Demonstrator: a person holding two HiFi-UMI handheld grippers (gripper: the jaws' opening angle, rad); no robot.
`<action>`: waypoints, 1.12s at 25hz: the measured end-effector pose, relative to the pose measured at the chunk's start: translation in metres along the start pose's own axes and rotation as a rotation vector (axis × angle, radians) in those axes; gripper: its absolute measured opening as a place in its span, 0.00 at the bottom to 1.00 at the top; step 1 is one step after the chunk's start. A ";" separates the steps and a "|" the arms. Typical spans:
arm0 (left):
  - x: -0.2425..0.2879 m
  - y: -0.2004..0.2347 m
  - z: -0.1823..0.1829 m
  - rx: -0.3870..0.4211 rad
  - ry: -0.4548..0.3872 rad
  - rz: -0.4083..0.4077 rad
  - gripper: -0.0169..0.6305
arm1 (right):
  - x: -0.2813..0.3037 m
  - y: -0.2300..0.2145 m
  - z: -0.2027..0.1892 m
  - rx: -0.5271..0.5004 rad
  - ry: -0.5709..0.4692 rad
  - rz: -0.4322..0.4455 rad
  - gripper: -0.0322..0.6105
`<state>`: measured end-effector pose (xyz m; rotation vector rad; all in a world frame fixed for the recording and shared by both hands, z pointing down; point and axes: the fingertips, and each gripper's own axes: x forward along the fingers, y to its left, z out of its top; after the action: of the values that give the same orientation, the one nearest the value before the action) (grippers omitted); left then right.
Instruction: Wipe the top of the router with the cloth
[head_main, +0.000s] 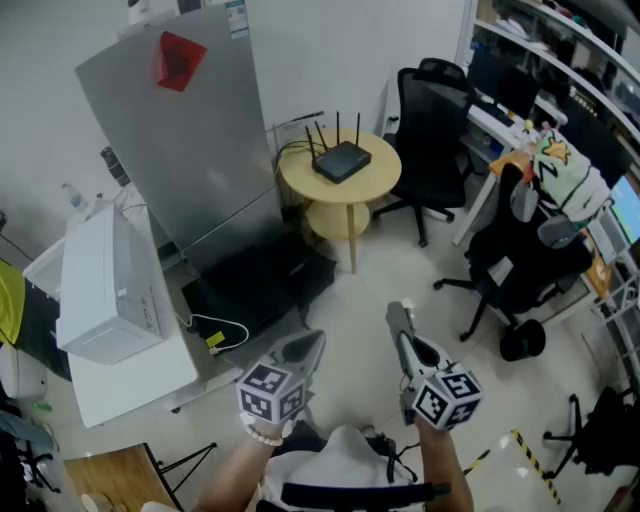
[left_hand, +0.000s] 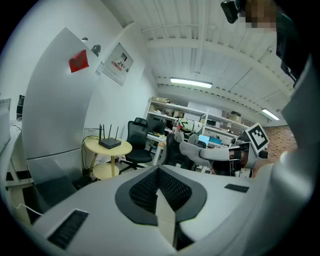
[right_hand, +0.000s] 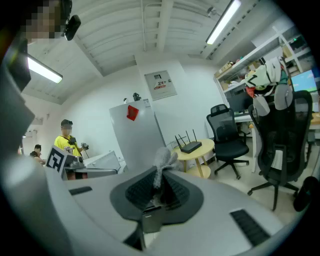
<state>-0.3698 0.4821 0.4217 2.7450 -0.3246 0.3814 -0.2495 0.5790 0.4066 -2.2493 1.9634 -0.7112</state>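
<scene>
Jaws, left gripper (left_hand: 159, 176): pads shut together, nothing between them. It is held low, left of centre in the head view.

Jaws, right gripper (right_hand: 159, 182): clamped on a grey cloth (right_hand: 165, 159), with a tuft poking up past the tips.

Router (head_main: 342, 160): upper centre of the head view, on a small round yellow table (head_main: 380, 186), just right of a tall grey fridge (head_main: 190, 140). Well apart from both grippers; wiping not begun.

Handling, as a judgement:
- Router looks light, with a rigid, smooth plastic shell. It is likely to skate on the tabletop under a sideways wipe. Steady it at a body edge, never by the thin antennas, which look the weakest part.
- Cloth is soft and limp and gripped at a bunch, so little free fabric shows. Press lightly.

Orientation:
- Router's flat top faces up.
- Its long axis seems to run lower left to upper right in the head view.
- Antennas stand upright in a row along the far, upper-left edge.
- Wipe strokes should run parallel to that row.
</scene>
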 end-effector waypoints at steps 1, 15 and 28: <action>0.002 -0.001 0.001 0.004 -0.002 0.000 0.02 | -0.001 -0.002 0.001 0.007 -0.006 0.002 0.10; 0.028 -0.033 -0.003 -0.014 -0.009 0.040 0.02 | -0.034 -0.043 -0.001 0.012 -0.015 0.018 0.10; 0.116 -0.032 -0.005 -0.051 0.007 0.095 0.02 | -0.016 -0.123 0.019 0.112 -0.067 0.078 0.10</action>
<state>-0.2538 0.4929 0.4508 2.6843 -0.4574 0.4010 -0.1304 0.6118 0.4278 -2.0927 1.9183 -0.7089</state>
